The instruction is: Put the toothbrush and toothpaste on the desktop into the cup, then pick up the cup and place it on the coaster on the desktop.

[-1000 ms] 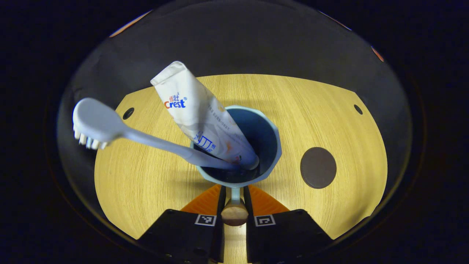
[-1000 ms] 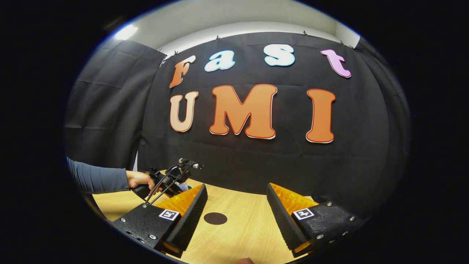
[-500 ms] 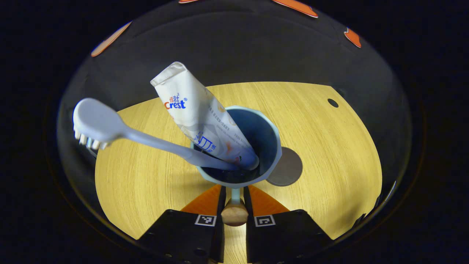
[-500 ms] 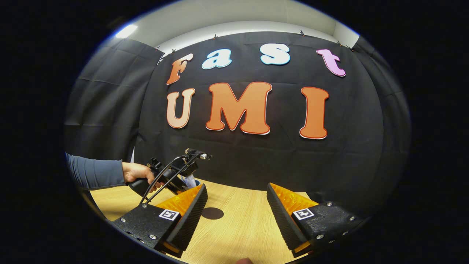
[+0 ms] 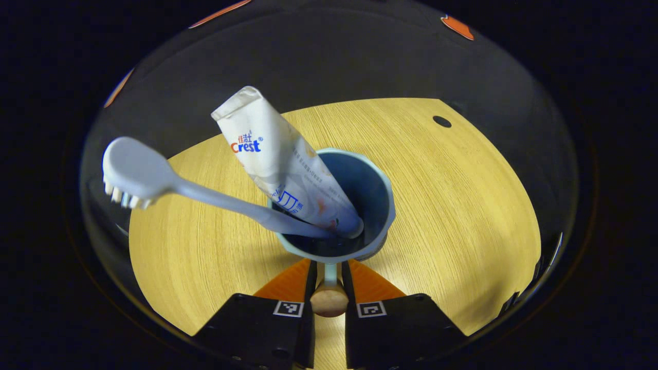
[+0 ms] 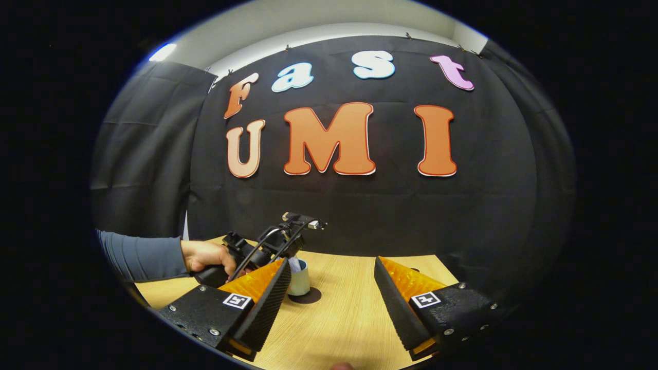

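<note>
Left gripper view has your left gripper (image 5: pixel 329 280) clamped on the cup's handle (image 5: pixel 329 295), toothbrush (image 5: pixel 205 192) and toothpaste tube (image 5: pixel 282 164) leaning out; over the coaster (image 6: pixel 308 296), mid-tabletop, a tilted release could tip it; right gripper (image 6: pixel 331 303) gapes wide, empty.

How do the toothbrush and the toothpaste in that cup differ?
The toothbrush is slim and plain pale grey-blue; the toothpaste is a wide, flat white tube with print. The toothbrush leans low over the rim with its bristled head far out; the toothpaste stands steeper, crimped end up. Both lean to the same side, lower ends in the cup, whose handle the left gripper pinches.
</note>
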